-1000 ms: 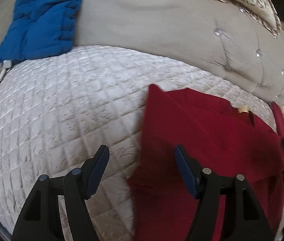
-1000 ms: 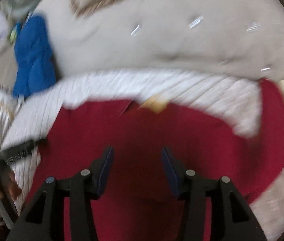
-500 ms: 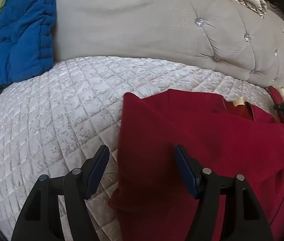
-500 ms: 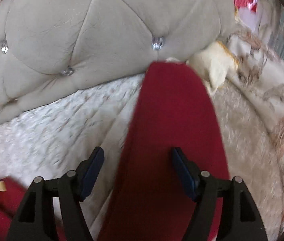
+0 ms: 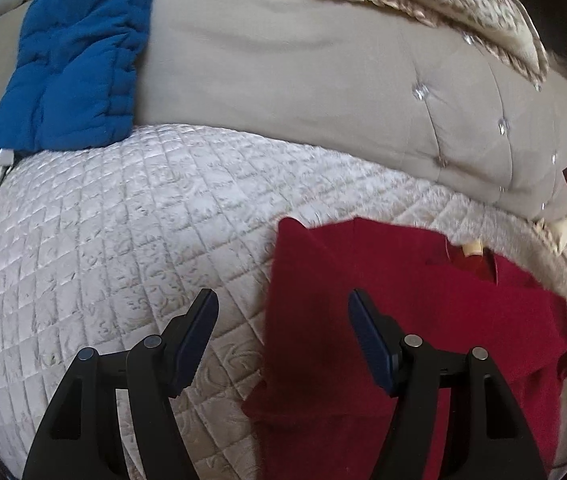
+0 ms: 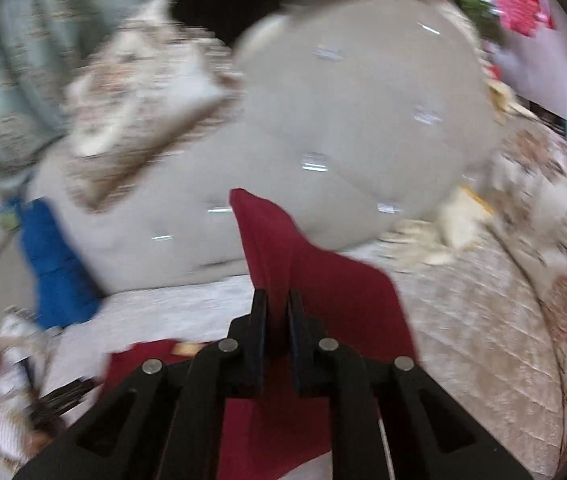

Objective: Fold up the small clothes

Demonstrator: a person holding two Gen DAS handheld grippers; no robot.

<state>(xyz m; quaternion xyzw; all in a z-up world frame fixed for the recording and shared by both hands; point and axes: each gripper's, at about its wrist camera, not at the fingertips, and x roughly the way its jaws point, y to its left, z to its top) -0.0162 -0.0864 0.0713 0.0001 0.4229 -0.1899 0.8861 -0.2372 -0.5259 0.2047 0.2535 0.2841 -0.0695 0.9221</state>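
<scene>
Quilted sofa seat (image 5: 123, 220): carries red garment (image 5: 403, 320), body lying flat. Right tongs (image 6: 277, 308): pinching its lifted sleeve. Left tongs (image 5: 283, 332): spread, empty, over garment's edge. Risk: thin pinch slips, sleeve drops unfolded.

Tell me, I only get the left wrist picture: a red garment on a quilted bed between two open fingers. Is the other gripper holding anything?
Observer: Yes. The right gripper is shut on a sleeve of the red garment, lifted off the quilt.
Operator: Is that the dark red flap at my right edge?
Observer: Likely; I can't be sure.
Operator: Anything else I miss?
Observer: A patterned cushion leans on the headboard.
</scene>
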